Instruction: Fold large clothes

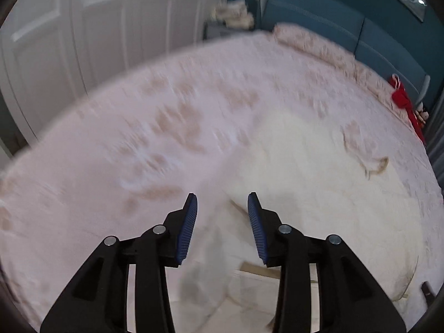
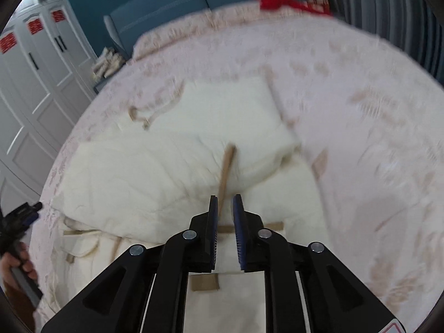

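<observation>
Tongs: left [image 1: 222, 204] spread, right [image 2: 225, 205] narrowed around cream garment's [image 2: 172, 166] tan strap [image 2: 226, 166].

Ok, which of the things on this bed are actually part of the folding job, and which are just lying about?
Part of the job:
- cream fabric garment with tan straps
- left hand-held gripper, jaws open
- right hand-held gripper, jaws a little apart over a tan strap

Lying about:
- red cloth item by the teal headboard
- pink patterned bedspread
- white panelled wardrobe doors
</observation>
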Tool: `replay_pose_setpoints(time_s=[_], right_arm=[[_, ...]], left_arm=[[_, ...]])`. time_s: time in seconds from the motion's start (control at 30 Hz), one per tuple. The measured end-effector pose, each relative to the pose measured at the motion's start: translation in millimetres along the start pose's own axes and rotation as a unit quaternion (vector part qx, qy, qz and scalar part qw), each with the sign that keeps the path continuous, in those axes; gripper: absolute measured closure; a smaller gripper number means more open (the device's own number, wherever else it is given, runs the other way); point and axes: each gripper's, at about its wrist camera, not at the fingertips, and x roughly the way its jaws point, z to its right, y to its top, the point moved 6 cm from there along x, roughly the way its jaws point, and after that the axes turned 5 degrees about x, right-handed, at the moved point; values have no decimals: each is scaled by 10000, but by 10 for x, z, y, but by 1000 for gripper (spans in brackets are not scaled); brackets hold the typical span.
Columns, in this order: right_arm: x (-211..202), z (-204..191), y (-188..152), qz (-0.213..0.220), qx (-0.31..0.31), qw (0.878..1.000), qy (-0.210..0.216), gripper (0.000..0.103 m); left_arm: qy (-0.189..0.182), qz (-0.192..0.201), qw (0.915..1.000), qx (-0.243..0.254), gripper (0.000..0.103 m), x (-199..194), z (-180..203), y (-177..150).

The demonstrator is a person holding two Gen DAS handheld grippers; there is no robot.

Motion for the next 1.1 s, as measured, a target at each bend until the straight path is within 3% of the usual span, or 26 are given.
replay_pose_setpoints(time_s=[0.07,0.2,0.33,0.43,0.57,1.1], right_arm=[[-58,-156,67,76,-91,9998,172,89],[129,-704,134,-45,-499,9974,517,90],[528,-1030,27,-272,-1059,9934,346,93],[775,-981,-90,-462,-1185,9918,99,95],[1025,-765,-214,-613,-1244,9901,-227,102],[1217,-555,-352,-389,-1105,9931,7,103]], left_arm=[[-151,152,9998,12,67,-141,64,137],[-673,113,9962,537,67,-73,670,332],[-583,-241,9929,1010,67,361,1068,196],[-398,-570,9923,1020,68,685,1101,21],[-134,-651,9924,1031,67,917,974,-118],[-49,-229,9935,1112,67,1104,877,-341]])
